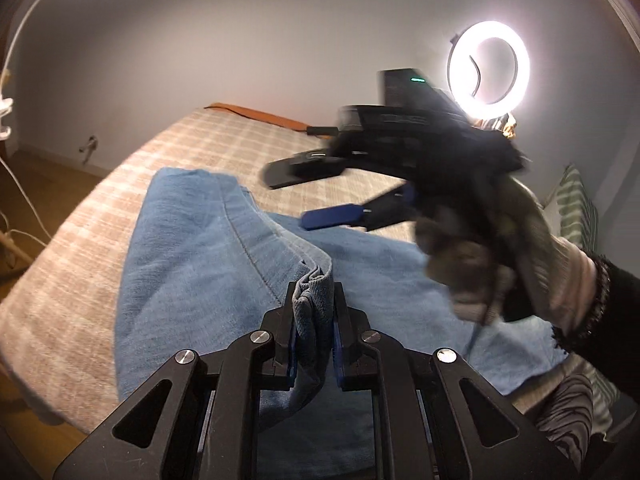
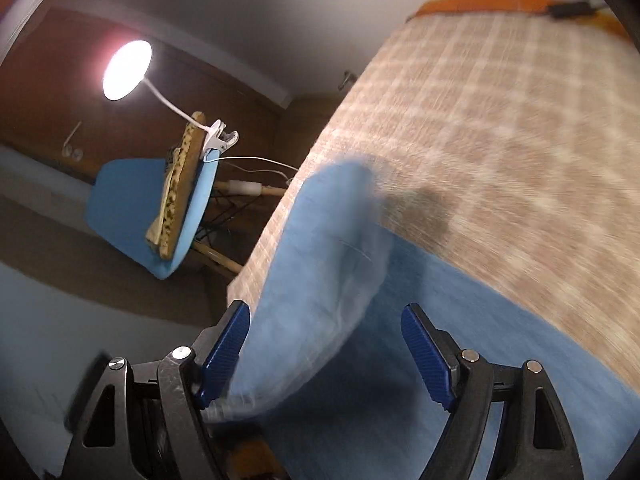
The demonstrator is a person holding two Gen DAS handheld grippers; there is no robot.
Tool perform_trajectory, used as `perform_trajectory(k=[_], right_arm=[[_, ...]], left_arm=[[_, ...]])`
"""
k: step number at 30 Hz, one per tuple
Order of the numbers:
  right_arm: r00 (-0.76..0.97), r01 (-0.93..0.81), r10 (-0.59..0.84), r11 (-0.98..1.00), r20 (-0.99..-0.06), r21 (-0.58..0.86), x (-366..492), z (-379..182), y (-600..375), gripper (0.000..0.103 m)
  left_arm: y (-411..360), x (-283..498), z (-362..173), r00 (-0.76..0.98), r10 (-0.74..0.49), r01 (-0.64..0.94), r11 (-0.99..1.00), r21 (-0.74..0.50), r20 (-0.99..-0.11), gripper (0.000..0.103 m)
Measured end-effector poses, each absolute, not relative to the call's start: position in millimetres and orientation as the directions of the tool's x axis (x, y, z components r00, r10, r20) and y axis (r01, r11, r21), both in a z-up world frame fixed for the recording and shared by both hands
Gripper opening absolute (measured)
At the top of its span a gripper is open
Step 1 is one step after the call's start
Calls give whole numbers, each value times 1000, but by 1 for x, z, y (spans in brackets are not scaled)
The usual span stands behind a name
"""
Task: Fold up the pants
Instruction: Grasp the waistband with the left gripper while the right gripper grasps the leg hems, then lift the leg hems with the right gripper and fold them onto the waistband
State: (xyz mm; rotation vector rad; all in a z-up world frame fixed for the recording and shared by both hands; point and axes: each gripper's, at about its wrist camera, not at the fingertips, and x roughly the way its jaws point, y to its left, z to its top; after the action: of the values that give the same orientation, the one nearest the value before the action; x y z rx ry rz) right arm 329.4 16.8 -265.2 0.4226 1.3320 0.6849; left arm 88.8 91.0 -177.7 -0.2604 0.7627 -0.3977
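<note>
Light blue pants [image 1: 192, 248] lie on a checked beige bed cover [image 1: 80, 240]. My left gripper [image 1: 313, 300] is shut on a bunched edge of the pants and holds a ridge of cloth up. My right gripper [image 1: 320, 196], held in a gloved hand, hovers over the pants to the right, blurred, its jaws open. In the right wrist view the right gripper [image 2: 326, 344] is open and empty, with a raised fold of the pants [image 2: 320, 264] between and ahead of its blue pads [image 2: 424, 360].
A ring light [image 1: 489, 68] glows at the back right by the wall. A striped pillow [image 1: 576, 204] lies at the right. A blue chair [image 2: 136, 208] with a clip lamp [image 2: 127, 70] stands left of the bed. An orange strip [image 2: 480, 2] runs along the bed's far edge.
</note>
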Motion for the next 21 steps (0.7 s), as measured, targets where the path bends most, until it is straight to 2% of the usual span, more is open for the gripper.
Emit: perform_trajectory(k=[2,6,10,12,13,14,16,17,18,21], right_arm=[[100,-195,634,768,-767,610,335,-272,17,81],[102,-142,655,754,-748,641,335,-277,4,81],[91,-127,672,740,-735,660,341,-284,7,80],[85,-115,690,723,-718,681,348,-288,10,76],[83,-109,698,716,-712,689,350,-289,12,72],[78,-107,698,716,-712,690,351,-290,14,62],[76,-117,680,732,-729,671,352,-289,22,49],[82,-131,659,751,-748,647,351,-287,24,32],[95,-146,630,775,-771,615,350,-283,26,20],[154,-188,594,802,-790,566,342,-267,19,10]], left_arm=[[95,89,-178,651,-453,249,886,-392,-609,11],[103,90,-174,653,-490,230,855,-466,-578,11],[96,97,-172,637,-514,258,845,-469,-575,11],[90,95,-169,627,-525,276,840,-466,-576,11],[87,92,-168,625,-526,284,841,-460,-576,11],[85,91,-166,622,-529,293,841,-455,-577,11],[79,89,-163,619,-531,306,842,-445,-579,11],[76,89,-161,616,-531,310,842,-441,-581,11],[73,88,-160,613,-532,315,842,-437,-584,11],[67,92,-158,596,-535,332,843,-423,-599,11]])
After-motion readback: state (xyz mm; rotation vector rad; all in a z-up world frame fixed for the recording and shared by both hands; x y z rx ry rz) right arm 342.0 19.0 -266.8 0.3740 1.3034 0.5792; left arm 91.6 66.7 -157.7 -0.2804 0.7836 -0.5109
